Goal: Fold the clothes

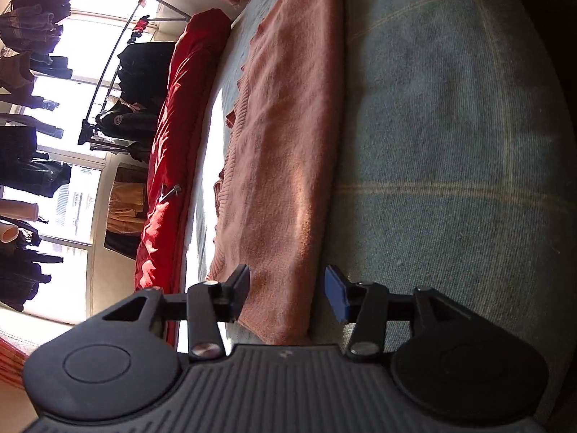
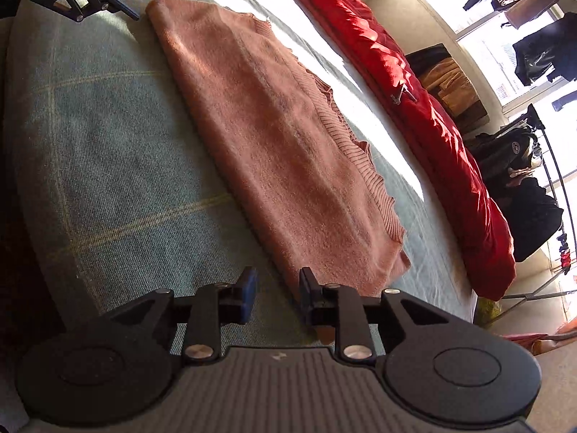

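A sunlit bed with a blue-green checked cover carries a pink knit sweater, doubled into a long strip (ribbed edges show far side). Left tongs and right tongs gape empty at its opposite ends; a shallow pinch could catch only one layer, spilling the fold.

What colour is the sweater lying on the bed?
The sweater is salmon pink, with ribbed edging; the right wrist view shows it best.
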The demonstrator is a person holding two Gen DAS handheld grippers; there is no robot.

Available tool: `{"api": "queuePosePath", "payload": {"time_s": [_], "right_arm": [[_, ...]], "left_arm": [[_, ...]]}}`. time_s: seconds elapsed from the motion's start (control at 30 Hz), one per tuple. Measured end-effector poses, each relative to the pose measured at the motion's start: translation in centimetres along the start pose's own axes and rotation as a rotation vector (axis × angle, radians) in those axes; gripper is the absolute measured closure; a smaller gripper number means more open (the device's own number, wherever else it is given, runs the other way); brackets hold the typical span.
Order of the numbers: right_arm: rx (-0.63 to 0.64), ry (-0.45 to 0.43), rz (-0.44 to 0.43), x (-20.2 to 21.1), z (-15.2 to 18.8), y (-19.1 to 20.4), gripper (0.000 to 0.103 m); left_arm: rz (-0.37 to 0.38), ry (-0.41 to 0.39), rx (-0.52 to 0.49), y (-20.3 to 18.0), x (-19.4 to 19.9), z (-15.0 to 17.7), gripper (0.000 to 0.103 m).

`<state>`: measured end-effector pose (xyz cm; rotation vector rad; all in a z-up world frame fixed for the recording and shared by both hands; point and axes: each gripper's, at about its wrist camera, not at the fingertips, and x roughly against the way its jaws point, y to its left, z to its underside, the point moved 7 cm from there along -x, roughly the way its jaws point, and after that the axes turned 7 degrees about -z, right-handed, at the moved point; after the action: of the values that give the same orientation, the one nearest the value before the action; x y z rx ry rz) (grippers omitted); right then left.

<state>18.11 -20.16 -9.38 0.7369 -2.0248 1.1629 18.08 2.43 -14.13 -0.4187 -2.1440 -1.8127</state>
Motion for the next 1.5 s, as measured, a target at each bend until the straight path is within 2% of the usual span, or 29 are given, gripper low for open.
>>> {"api": "queuePosePath", "payload": {"time_s": [0.17, 0.27, 0.4, 0.47, 0.63, 0.77, 0.83, 0.93, 1.1, 1.2, 1.5], "right_arm": [[-0.042, -0.02, -0.027, -1.5, -0.6, -0.7, 0.067], [-0.129, -0.066, -0.093, -1.8, -1.6, -1.8, 0.067], [-0.221, -0.114, -0.121, -2.8, -2.8, -4.0, 0.066], [-0.194, -0.097, -0.107, -3.3, -2.7, -4.2, 0.06], [-0.003, -0.028, -0.036, -4.1, -0.9, -2.3, 0.049], [0.047, -0.007, -0.038, -5.1, -0.4, -0.9, 0.046], [0.078, -0.002, -0.028, -5.6, -0.5, -0.2, 0.044], [0.178, 0.012, 0.048, -6.7, -0.5, 0.4, 0.039], [0.299, 0.058, 0.169, -7.8, 0.8, 0.1, 0.036], [0.261, 0.088, 0.169, -7.9, 2.6, -1.1, 0.036], [0.241, -0.005, 0.208, -9.5, -0.3, -1.7, 0.036]], "left_arm": [[0.04, -0.005, 0.089, 1.3, -1.9, -0.9, 0.054], [0.067, -0.011, 0.156, 2.4, -3.0, -1.4, 0.053], [0.102, -0.019, 0.245, 3.8, -4.6, -2.1, 0.054], [0.102, -0.024, 0.18, 3.3, -4.5, -1.7, 0.054], [0.036, -0.022, -0.038, 0.8, -4.3, -0.5, 0.047], [0.062, -0.024, -0.109, -0.8, -4.1, -0.4, 0.042], [0.027, -0.031, -0.165, -1.4, -4.4, -0.3, 0.041], [-0.031, -0.026, -0.232, -1.8, -5.3, -0.2, 0.037], [-0.06, -0.01, -0.222, -1.6, -6.2, 0.7, 0.037], [-0.056, 0.005, -0.184, -1.2, -6.7, 1.4, 0.037], [-0.105, -0.048, -0.207, -0.8, -8.7, -1.3, 0.036]]}}
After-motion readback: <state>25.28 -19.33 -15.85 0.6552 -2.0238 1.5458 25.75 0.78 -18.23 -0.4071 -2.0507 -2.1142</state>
